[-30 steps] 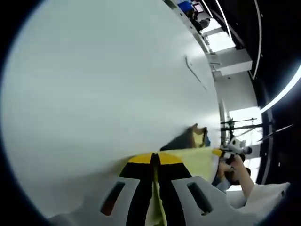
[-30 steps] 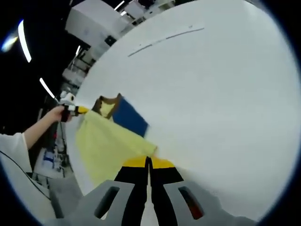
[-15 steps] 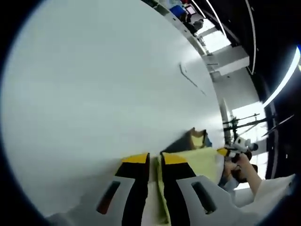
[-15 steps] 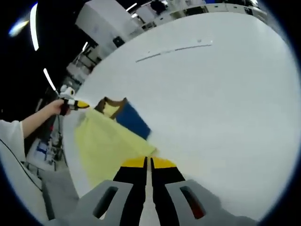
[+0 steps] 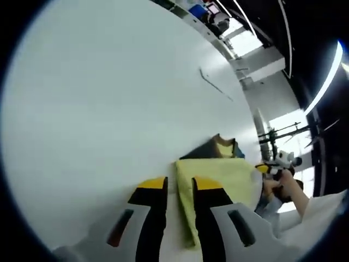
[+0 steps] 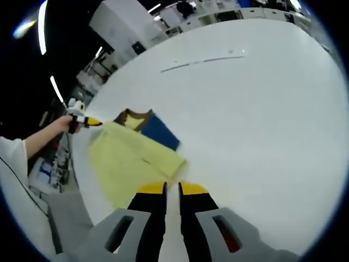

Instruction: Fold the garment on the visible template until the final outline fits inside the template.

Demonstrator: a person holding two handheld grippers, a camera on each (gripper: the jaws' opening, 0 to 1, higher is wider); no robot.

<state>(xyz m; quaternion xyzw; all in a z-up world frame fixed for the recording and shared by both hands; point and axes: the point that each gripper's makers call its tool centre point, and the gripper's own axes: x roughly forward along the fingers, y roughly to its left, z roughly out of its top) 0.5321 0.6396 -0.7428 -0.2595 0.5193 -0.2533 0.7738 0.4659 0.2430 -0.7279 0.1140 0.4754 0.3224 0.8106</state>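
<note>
This looks like a lab or testing hall rather than a home. A very wide, plain white table (image 6: 262, 125) takes up most of the room, with a thin dark line (image 6: 202, 61) marked on its far part. Overhead, long strip lights (image 5: 327, 76) glow against a dark ceiling. Beyond the table's edge stand big white cabinets or boxes (image 6: 122, 22), and at the far side I see cluttered benches with a blue bin (image 5: 197, 11). Tripod-like stands (image 5: 281, 131) rise near a bright window.
</note>
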